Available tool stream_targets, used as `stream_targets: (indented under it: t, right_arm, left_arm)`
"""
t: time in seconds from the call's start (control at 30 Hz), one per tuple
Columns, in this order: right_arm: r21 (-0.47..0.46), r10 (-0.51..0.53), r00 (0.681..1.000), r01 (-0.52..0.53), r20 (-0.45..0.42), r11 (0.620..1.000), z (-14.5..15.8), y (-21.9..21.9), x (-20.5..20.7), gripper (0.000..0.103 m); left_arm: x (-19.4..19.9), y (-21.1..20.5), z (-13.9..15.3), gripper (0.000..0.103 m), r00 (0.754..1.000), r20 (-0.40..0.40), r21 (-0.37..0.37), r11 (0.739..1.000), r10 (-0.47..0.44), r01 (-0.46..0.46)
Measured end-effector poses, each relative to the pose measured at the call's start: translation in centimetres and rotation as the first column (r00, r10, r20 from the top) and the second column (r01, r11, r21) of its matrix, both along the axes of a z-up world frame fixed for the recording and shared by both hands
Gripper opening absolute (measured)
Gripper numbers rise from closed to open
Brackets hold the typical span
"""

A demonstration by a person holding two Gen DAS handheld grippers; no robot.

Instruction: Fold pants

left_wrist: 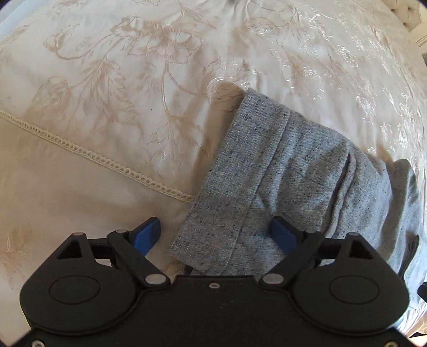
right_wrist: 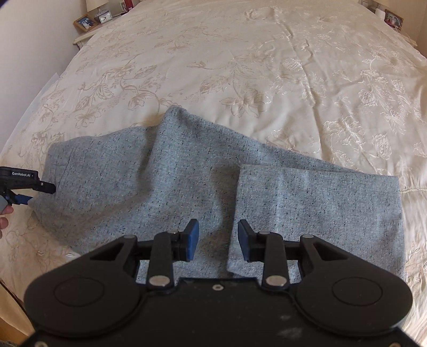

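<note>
Grey speckled pants [right_wrist: 160, 181] lie on the cream bedspread, folded lengthwise, with the leg end folded back as a flap [right_wrist: 315, 208] at the right. My right gripper [right_wrist: 217, 240] is open just above the flap's left edge, holding nothing. My left gripper [left_wrist: 214, 236] is open wide over the waistband end [left_wrist: 240, 186] of the pants; that edge lies between the blue pads, untouched as far as I can tell. The left gripper also shows at the left edge of the right wrist view [right_wrist: 21, 186], beside the waist end.
A cream floral bedspread [right_wrist: 240, 66] covers the bed, with a lace trim seam [left_wrist: 93, 157]. A nightstand with a clock and photo frame [right_wrist: 90, 20] stands at the far left. Another framed photo [right_wrist: 393, 18] sits far right.
</note>
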State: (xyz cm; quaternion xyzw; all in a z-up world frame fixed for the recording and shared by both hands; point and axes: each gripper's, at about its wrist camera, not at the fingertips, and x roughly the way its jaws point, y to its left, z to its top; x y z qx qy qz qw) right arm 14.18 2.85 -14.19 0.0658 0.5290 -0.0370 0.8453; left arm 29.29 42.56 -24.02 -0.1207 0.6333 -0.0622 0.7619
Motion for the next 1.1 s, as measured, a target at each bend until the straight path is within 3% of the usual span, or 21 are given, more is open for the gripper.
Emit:
stream_targets:
  t: [0.13, 0.2, 0.3, 0.33, 0.37, 0.43, 0.47, 0.53, 0.83, 1.1]
  right_arm:
    - [0.011, -0.013, 1.0, 0.014, -0.014, 1.0, -0.1, 0.8, -0.2, 0.035]
    - [0.01, -0.014, 1.0, 0.014, -0.019, 1.0, -0.2, 1.2, 0.1, 0.034]
    - [0.005, -0.004, 1.0, 0.004, -0.018, 1.0, -0.1, 1.8, 0.2, 0.035]
    - [0.004, -0.002, 1.0, 0.002, -0.016, 1.0, 0.0, 2.0, 0.2, 0.034]
    - [0.005, 0.001, 1.0, -0.001, -0.015, 1.0, 0.0, 2.2, 0.3, 0.034]
    - [0.008, 0.002, 1.0, -0.002, -0.018, 1.0, 0.0, 2.4, 0.2, 0.034]
    - [0.011, 0.001, 1.0, -0.001, -0.022, 1.0, -0.1, 2.4, 0.2, 0.034]
    - [0.023, -0.008, 1.0, 0.009, -0.026, 1.0, -0.2, 2.3, 0.2, 0.034]
    - [0.007, 0.01, 1.0, -0.009, -0.022, 1.0, -1.0, 1.3, 1.4, 0.034]
    - [-0.058, 0.013, 1.0, -0.013, 0.004, 0.998, -4.1, 0.1, 8.5, 0.034]
  left_arm:
    - [-0.1, -1.2, -0.5, 0.102, 0.994, -0.002, -0.007, 0.994, -0.106, 0.106]
    - [-0.2, -2.3, -0.8, 0.102, 0.988, -0.011, -0.008, 0.988, -0.157, 0.157]
    - [0.0, -2.6, -0.8, 0.1, 0.992, -0.024, -0.023, 0.992, -0.126, 0.126]
    - [0.2, -2.6, -0.7, 0.091, 0.993, -0.03, -0.047, 0.992, -0.115, 0.114]
    - [0.2, -2.6, -0.4, 0.071, 0.993, -0.029, -0.082, 0.99, -0.116, 0.113]
    - [-0.1, -2.3, 0.5, 0.047, 0.993, -0.032, -0.132, 0.986, -0.111, 0.106]
    - [-0.2, -2.5, 1.1, 0.038, 0.994, -0.023, -0.116, 0.988, -0.108, 0.105]
    - [-0.5, -2.9, 2.5, 0.033, 0.993, 0.008, -0.107, 0.988, -0.114, 0.114]
    - [-2.8, -4.9, 8.6, 0.029, 0.978, 0.158, -0.102, 0.983, -0.137, 0.154]
    - [-3.2, -6.3, 10.2, 0.029, 0.963, 0.203, -0.068, 0.979, -0.177, 0.194]
